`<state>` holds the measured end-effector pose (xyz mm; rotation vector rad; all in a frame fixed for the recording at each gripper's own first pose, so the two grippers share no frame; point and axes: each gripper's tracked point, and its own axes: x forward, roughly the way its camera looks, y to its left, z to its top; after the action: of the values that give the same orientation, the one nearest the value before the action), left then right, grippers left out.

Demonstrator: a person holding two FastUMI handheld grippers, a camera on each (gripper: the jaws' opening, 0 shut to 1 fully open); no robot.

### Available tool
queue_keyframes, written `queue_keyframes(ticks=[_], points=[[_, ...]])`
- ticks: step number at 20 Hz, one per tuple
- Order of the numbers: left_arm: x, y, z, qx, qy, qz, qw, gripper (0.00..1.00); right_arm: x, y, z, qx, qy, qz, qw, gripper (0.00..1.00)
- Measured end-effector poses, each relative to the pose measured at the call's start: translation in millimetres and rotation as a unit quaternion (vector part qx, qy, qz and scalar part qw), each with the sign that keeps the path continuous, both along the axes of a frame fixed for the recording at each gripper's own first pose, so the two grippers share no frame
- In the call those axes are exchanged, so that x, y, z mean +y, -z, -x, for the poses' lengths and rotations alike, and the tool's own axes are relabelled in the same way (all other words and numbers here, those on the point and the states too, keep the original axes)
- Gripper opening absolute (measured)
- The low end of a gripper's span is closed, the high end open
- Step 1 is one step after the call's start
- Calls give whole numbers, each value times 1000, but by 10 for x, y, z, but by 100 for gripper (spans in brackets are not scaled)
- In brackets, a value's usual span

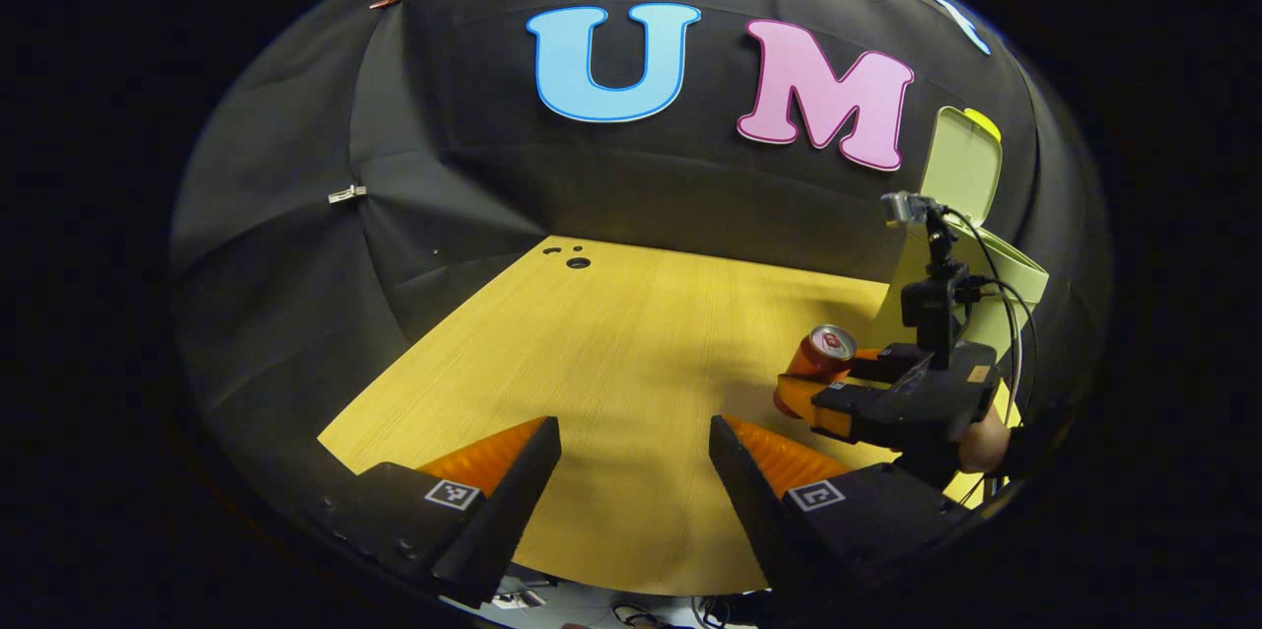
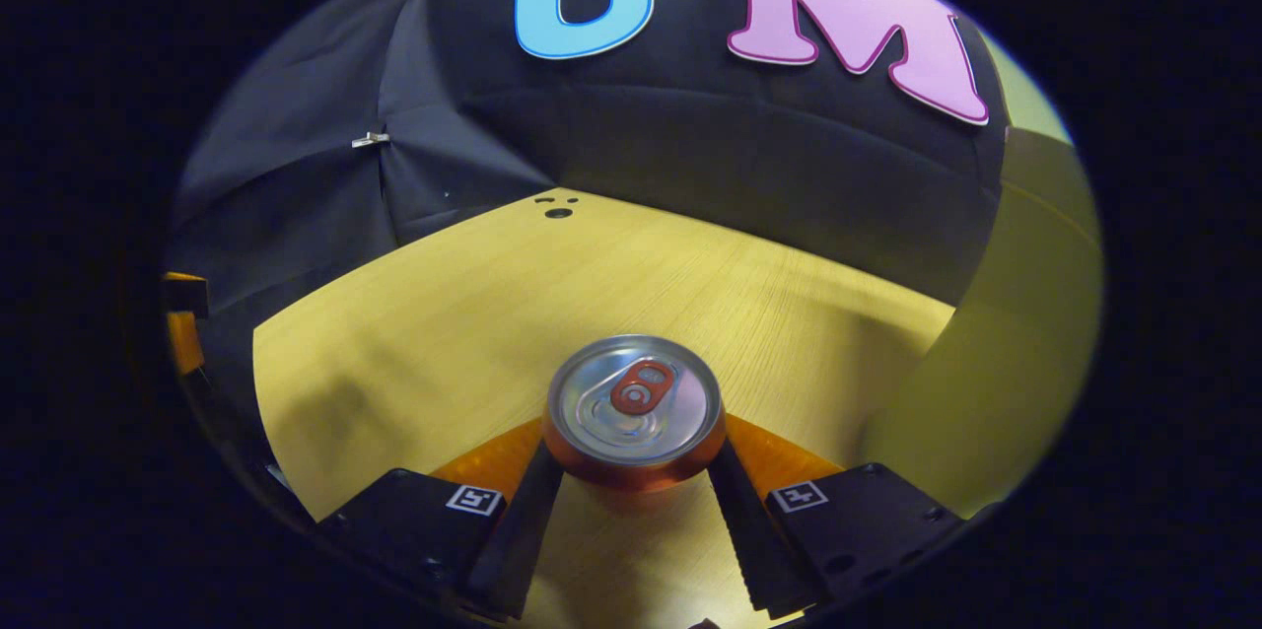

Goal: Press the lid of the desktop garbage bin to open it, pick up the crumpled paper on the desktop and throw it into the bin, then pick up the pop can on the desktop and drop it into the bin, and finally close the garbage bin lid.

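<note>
- The right gripper [image 2: 636, 496] has its jaws clenched on the pop can [image 2: 634, 410]: in the right gripper view both fingers press against the can's sides, one on each flank, with the can's silver top and red pull tab facing the camera.
- In the left gripper view the same can [image 1: 823, 353] shows far off to the right of the left jaws, held tilted at the tip of the right gripper [image 1: 804, 392], with a hand [image 1: 984, 442] behind that tool.
- The left gripper [image 1: 636, 456] is released; its two fingers stand wide apart with nothing between them, and bare desktop [image 1: 611, 353] lies ahead of them.
- The desktop [image 2: 473, 314] is a pale wood-grain board. Beyond the jaws, near its far edge, sits a small round hole [image 1: 578, 262] with two smaller marks beside it; the same hole [image 2: 558, 212] shows ahead and left of the right jaws.
- The garbage bin [image 1: 1006, 279] is light green and stands past the right gripper, far right of the left jaws, its lid [image 1: 961, 166] tipped up and open.
- In the right gripper view the bin's wall [image 2: 1016, 343] rises close on the right side of the jaws, near the held can.
- Black cloth [image 1: 296, 244] forms the booth's walls behind and to the left of the desktop, gathered in folds and pinned with a small clip [image 1: 347, 194].
- Below the left jaws, past the desktop's near edge, a strip of floor with cables is dimly visible.
</note>
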<state>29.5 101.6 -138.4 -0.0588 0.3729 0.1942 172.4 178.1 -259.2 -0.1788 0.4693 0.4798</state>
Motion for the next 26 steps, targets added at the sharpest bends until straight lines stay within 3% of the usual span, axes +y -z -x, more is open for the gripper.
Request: queue_keyframes(ticks=[15,26], points=[[-151,-200,3,-36,32,12,999,98,-541,-1859,250,-86,6,-37,996,83],[-440,-134,-50,-37,82,2,996,97,-1426,-2720,332,-150,77,-54,984,83]])
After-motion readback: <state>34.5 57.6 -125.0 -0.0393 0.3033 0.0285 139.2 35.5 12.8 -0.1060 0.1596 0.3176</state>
